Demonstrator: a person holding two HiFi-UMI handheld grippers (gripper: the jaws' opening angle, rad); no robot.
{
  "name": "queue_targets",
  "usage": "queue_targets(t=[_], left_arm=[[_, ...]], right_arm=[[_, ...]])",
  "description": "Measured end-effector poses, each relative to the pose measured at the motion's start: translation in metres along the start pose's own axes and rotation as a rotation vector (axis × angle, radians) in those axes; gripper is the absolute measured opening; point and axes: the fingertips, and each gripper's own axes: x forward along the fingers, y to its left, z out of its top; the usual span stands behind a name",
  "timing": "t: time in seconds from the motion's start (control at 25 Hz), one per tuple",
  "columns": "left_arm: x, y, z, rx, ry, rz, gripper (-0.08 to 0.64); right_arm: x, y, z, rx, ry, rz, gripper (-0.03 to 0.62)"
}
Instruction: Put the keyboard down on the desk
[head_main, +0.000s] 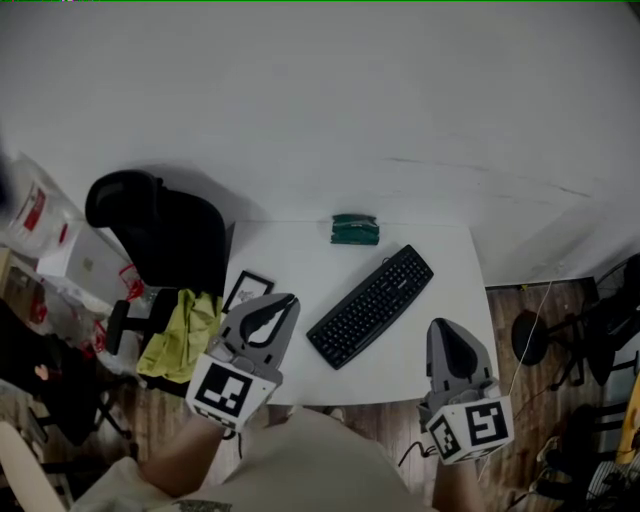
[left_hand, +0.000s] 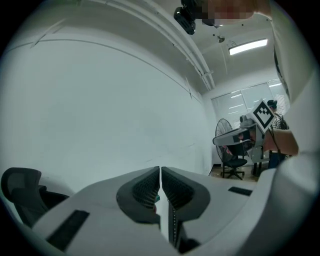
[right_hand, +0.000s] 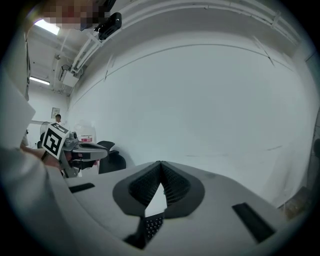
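Your left tongs and right tongs are both clenched on nothing. The keyboard lies flat on the bench, between and just ahead of them. Its near corner sits close to the front edge, so a careless sweep could knock it off. There is bare room ahead of the right tongs, while a picture frame crowds the left.

Head view steeply down on desk; other 2 face wall.
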Motion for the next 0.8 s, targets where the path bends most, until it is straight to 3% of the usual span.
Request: queue_targets(t=[0.32, 0.8], left_arm=[[-0.002, 0.004, 0.002, -0.026, -0.007, 0.014, 0.031], [-0.004, -0.011, -0.002, 0.001, 0.012, -0.032, 0.031]], right_arm=[[0.002, 0.003, 0.005, 0.009, -0.021, 0.019, 0.025], [-0.001, 0.001, 0.003, 0.039, -0.016, 0.018, 0.025]])
